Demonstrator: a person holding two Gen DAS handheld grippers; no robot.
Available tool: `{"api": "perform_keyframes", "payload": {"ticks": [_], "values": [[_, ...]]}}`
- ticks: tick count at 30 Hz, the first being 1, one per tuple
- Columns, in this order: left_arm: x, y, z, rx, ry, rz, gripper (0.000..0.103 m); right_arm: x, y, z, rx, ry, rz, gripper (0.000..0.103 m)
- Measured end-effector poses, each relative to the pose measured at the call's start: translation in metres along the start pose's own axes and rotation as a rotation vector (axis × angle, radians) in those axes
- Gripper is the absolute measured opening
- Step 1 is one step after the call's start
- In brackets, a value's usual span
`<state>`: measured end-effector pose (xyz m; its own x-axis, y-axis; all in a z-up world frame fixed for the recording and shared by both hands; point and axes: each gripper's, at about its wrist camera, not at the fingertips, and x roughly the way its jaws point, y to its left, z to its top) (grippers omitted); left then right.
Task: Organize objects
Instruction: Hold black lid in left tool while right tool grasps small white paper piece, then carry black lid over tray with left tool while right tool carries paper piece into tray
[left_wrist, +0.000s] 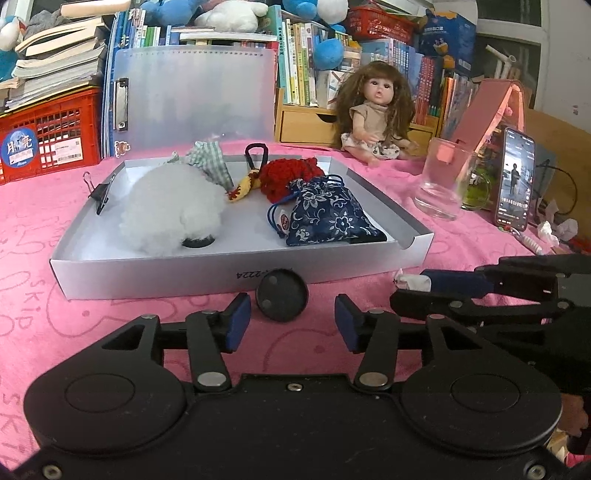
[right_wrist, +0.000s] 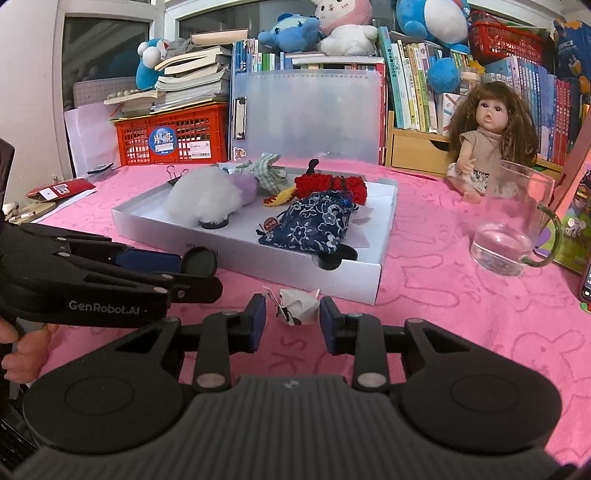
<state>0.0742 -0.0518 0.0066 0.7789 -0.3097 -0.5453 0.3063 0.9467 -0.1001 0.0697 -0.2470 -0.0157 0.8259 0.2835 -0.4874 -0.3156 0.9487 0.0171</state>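
A shallow white box (left_wrist: 155, 275) (right_wrist: 354, 282) lies on the pink cloth. It holds a white fluffy toy (left_wrist: 171, 212) (right_wrist: 203, 199), a red knitted pouch (left_wrist: 291, 173) (right_wrist: 332, 184) and a blue floral pouch (left_wrist: 327, 214) (right_wrist: 314, 223). A black round disc (left_wrist: 282, 295) (right_wrist: 197, 262) leans against the box front. My left gripper (left_wrist: 291, 319) is open with the disc between its fingers, not touching. My right gripper (right_wrist: 291, 317) is open around a crumpled white paper (right_wrist: 297, 304) (left_wrist: 412, 282) on the cloth.
A doll (left_wrist: 376, 110) (right_wrist: 484, 140) sits at the back right. A glass mug (left_wrist: 441, 177) (right_wrist: 511, 236) and a lit phone (left_wrist: 515, 177) stand to the right. A translucent folder (left_wrist: 195, 96), a red crate (left_wrist: 51, 136) and books line the back.
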Motion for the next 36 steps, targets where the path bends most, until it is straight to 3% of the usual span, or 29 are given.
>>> {"api": "perform_keyframes", "payload": {"ticks": [10,14,26,36], "values": [[0.004,-0.003,0.003,-0.024,-0.010,0.021,0.044,-0.001,0.001,-0.001,0.005,-0.011,-0.010,0.038],[0.007,-0.003,0.004,-0.037,-0.010,0.033,0.030,0.000,0.002,-0.001,0.002,-0.012,-0.015,0.038],[-0.012,-0.008,0.005,-0.007,-0.042,0.020,0.030,-0.004,0.003,0.001,0.000,-0.038,-0.018,0.038],[-0.030,0.005,0.024,-0.054,-0.084,0.005,0.030,-0.010,0.000,0.015,0.021,-0.084,-0.016,0.038]]}}
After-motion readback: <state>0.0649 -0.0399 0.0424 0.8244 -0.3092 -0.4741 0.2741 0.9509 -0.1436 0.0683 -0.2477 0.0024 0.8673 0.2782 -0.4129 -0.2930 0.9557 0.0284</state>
